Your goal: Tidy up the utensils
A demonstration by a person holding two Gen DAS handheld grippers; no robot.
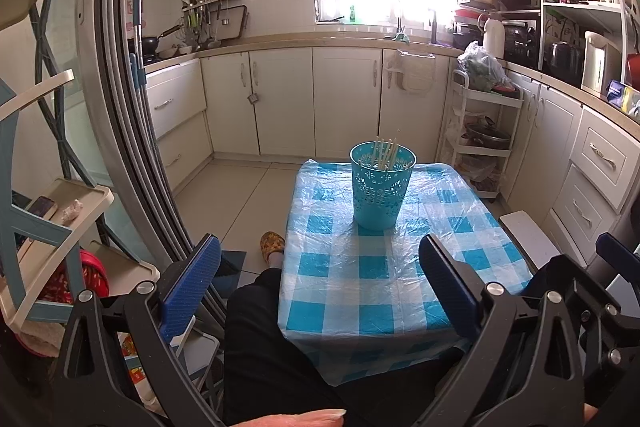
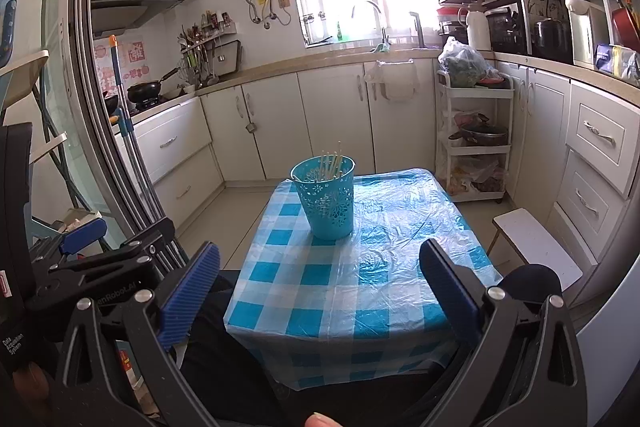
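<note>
A teal perforated cup (image 1: 381, 187) stands on a small table with a blue-and-white checked cover (image 1: 360, 267). Several pale chopsticks (image 1: 386, 151) stand inside it. The cup also shows in the right wrist view (image 2: 327, 198), with the chopsticks (image 2: 331, 161), on the table (image 2: 360, 287). My left gripper (image 1: 320, 255) is open and empty, held back above the table's near edge. My right gripper (image 2: 320, 259) is open and empty, also back from the cup. The left gripper shows at the left of the right wrist view (image 2: 80, 239).
A sliding door frame (image 1: 120, 107) and a shelf rack (image 1: 48, 207) stand at the left. A white trolley (image 1: 480, 139) and a small white stool (image 1: 528, 231) are right of the table. Kitchen cabinets (image 1: 280, 99) line the back. The person's legs (image 1: 264, 347) are below.
</note>
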